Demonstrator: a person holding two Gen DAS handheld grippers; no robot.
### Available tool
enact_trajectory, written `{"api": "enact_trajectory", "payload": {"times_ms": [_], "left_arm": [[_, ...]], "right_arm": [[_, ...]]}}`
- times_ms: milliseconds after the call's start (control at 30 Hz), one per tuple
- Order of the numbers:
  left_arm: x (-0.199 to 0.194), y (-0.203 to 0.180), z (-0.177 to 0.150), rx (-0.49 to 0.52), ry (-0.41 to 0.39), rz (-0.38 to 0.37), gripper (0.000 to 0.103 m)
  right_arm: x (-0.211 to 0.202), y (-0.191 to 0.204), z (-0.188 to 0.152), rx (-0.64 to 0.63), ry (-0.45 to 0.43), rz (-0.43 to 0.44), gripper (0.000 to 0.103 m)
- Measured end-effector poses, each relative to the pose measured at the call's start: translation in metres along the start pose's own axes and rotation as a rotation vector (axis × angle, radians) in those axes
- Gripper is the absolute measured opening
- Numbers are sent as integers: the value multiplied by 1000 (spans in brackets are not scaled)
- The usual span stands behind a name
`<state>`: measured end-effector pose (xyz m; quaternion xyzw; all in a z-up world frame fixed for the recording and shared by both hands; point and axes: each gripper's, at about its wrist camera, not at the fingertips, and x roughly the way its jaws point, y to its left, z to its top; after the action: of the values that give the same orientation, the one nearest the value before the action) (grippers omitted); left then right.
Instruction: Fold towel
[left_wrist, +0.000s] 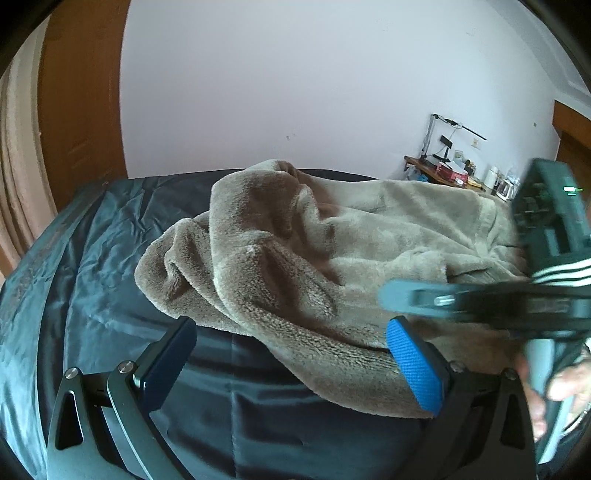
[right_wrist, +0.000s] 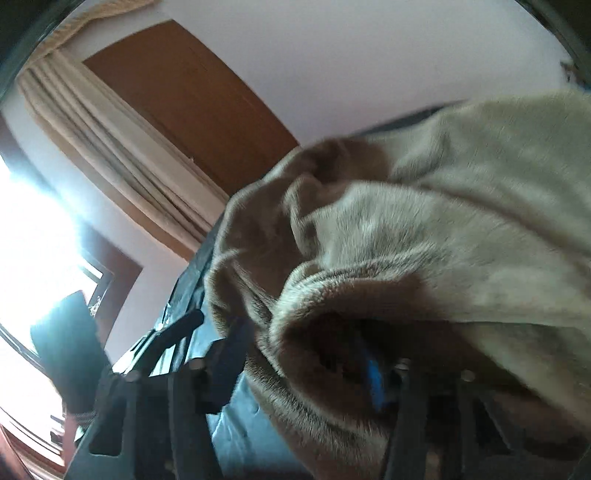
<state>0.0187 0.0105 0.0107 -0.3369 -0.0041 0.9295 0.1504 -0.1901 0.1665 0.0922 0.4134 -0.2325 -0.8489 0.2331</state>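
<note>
Left gripper stands wide apart over the near hem of the rumpled beige fleece towel. Right gripper is buried in a fold (grip unclear). Beyond, dark satin bedcover. Still gathering corners; next needs a clean edge.

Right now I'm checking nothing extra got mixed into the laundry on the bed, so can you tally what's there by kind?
Towel, tan and crumpled: 1
Bed cover, dark and shiny: 1
Handheld grippers, left gripper and right gripper: 2
Total: 4
</note>
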Motion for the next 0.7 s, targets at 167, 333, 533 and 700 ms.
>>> {"api": "enact_trajectory", "payload": {"times_ms": [167,333,533,700], "left_arm": [[0,-6,-2,28,1,-8,103],[-8,-6,-1,32,-41,-106,103],[-16,-6,12,111,-92,-107,103],[-19,-31,24,422,-147,-69,103]], "right_arm": [[-10,3,-2,-49,-48,12,17],[-60,13,0,-117,-182,41,17],[-85,14,-9,-152,-218,76,17],[-87,18,-12,-174,-224,72,17]]}}
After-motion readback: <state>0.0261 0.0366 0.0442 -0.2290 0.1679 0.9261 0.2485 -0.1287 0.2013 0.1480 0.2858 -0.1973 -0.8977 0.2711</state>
